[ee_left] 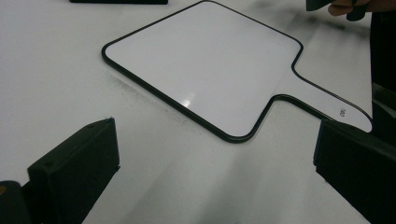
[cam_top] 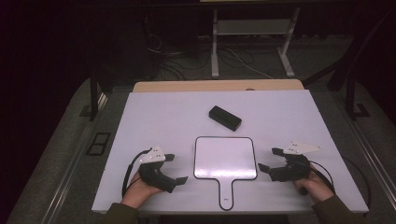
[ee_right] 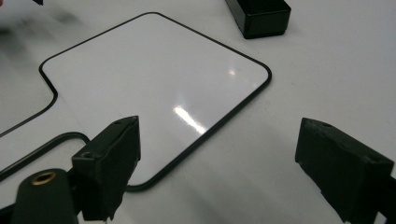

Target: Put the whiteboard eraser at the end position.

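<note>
A white paddle-shaped board (cam_top: 225,157) with a black rim lies flat at the front middle of the white table (cam_top: 159,121), its handle pointing toward me. A black oblong box (cam_top: 225,117) sits just behind it. My left gripper (cam_top: 178,168) rests left of the board, jaws wide apart and empty, aimed at the board (ee_left: 205,70). To the board's right, my right gripper (cam_top: 268,159) stands open and empty too. In the right gripper view the near rounded corner of the board (ee_right: 154,70) lies between and ahead of the jaws, and the box (ee_right: 259,14) is at the top.
A wooden tabletop edge (cam_top: 217,86) sits behind the white table. Beyond it are white desk legs (cam_top: 215,46) and loose cables on the dark floor. The right hand (ee_left: 350,7) appears at the top right of the left gripper view.
</note>
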The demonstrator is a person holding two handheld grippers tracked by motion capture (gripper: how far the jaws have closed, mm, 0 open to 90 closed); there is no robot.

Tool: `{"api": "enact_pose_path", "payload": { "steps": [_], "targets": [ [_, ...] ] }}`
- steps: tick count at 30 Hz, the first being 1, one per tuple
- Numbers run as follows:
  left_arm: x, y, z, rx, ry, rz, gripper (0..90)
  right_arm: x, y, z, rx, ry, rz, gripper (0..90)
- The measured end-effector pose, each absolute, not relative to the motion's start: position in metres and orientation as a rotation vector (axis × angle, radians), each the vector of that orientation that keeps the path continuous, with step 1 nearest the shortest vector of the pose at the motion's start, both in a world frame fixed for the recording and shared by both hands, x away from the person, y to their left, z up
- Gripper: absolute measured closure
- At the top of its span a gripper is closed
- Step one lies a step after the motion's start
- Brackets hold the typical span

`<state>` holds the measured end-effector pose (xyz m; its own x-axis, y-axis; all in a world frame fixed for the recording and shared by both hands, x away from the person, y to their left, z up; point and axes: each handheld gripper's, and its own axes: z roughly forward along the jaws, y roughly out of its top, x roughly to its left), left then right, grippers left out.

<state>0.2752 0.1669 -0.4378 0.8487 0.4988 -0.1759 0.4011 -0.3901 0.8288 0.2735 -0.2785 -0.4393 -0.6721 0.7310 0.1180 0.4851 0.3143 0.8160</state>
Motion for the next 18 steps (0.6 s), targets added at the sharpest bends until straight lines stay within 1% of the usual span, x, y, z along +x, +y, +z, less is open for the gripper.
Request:
{"api": "enact_pose_path", "payload": {
  "steps": [9,18],
  "targets": [
    [0.275,0.167,-0.438,2.027,0.663,0.125,0.0,0.263,-0.294,-0.447,1.120,2.312,1.275,12.8],
    [0.275,0.167,-0.438,2.033,0.659,0.131,0.0,0.260,-0.299,-0.449,1.124,2.312,1.273,12.8]
  ]
}}
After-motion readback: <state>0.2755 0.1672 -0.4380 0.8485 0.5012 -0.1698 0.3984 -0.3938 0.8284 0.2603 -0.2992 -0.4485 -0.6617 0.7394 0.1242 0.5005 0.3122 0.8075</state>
